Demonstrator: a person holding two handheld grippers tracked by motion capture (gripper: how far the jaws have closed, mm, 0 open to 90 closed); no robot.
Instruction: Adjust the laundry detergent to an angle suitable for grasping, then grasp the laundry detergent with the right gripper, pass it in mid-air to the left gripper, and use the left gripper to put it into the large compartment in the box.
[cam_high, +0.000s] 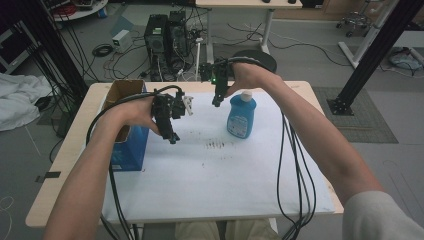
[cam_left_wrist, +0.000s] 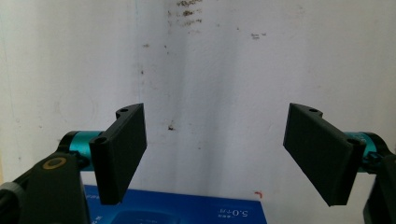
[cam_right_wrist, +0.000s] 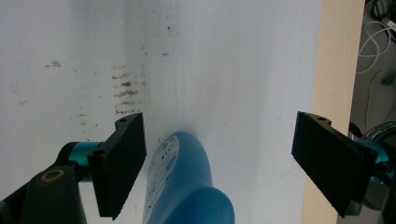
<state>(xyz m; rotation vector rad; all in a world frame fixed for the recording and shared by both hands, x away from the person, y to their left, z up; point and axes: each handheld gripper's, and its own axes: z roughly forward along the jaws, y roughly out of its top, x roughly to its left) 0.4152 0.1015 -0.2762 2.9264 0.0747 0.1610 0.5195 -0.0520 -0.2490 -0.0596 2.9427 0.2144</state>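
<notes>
Jaws spread wide on both, we hold our right gripper just left of the blue bottle at frame centre, presumably to grasp it, while our left gripper waits empty beside the blue box.

High view dim, soft, slightly low-res, edges bowed by wide lens. Both gripper views brighter; white sheet near washed out. Blue bottle close-up blurred. 2 faint vertical shadow bands on sheet.
</notes>
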